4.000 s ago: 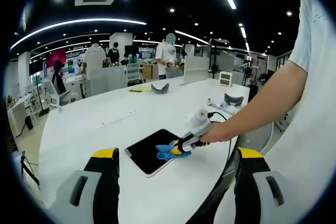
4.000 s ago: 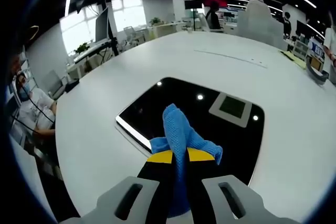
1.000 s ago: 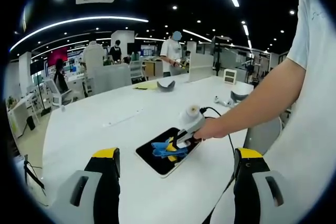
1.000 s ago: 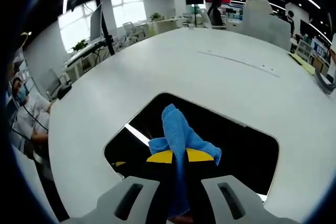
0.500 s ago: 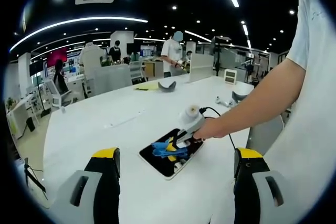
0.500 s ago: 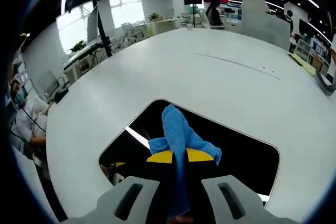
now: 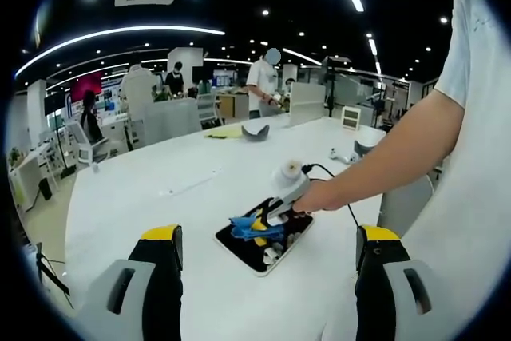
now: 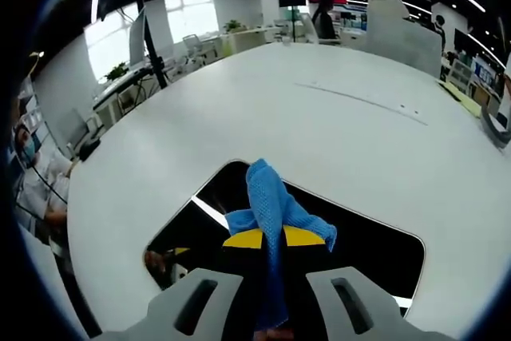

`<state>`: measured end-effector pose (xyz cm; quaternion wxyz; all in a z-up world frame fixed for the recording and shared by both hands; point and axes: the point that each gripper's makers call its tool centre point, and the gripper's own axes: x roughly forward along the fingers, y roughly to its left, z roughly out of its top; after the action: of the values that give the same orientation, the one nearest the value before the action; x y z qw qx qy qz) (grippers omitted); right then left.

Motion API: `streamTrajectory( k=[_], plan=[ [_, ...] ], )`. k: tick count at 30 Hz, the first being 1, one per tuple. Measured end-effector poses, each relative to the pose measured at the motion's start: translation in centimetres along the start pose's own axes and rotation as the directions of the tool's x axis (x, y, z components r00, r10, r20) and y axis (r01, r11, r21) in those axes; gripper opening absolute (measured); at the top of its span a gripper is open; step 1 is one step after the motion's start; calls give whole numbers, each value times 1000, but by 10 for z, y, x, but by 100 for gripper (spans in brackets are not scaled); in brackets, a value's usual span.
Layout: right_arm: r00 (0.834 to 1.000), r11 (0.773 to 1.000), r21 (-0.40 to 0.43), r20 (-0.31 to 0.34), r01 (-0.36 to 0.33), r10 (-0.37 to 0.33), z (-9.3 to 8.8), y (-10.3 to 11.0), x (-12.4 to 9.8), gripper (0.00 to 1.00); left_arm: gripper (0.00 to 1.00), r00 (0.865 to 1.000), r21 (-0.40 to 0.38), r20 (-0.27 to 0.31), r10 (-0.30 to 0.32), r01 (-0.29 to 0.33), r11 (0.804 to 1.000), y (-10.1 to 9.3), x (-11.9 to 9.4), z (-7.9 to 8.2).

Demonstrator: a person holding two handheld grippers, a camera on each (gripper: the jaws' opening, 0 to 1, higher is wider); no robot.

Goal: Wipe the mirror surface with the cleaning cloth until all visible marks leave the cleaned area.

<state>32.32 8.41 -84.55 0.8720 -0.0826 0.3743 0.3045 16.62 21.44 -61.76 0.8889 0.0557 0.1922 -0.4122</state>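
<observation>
Cloth (image 8: 270,197) shifted along mirror (image 8: 367,233), right gripper (image 8: 271,239) clamped

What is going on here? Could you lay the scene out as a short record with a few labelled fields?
Setting: large white table in an open office, people standing in the background
Item being cleaned: flat dark rectangular mirror lying on the table
Tool: crumpled blue cleaning cloth
Right gripper: shut on the cloth, holding it against the mirror
Left gripper: open, holding nothing, raised above the table's near edge
Who: a person in a white shirt, bare forearm reaching to the mirror
Marks on mirror: cannot tell; the glass reflects ceiling lights
</observation>
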Motion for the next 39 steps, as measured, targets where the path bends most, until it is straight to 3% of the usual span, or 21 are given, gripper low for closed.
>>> streamTrajectory(
  k=[39],
  plan=[
    [1000, 1000, 3, 8, -7, 7, 10, -6, 10, 2, 91, 1000, -11, 3, -1, 1, 1000, 4, 6, 3]
  ],
)
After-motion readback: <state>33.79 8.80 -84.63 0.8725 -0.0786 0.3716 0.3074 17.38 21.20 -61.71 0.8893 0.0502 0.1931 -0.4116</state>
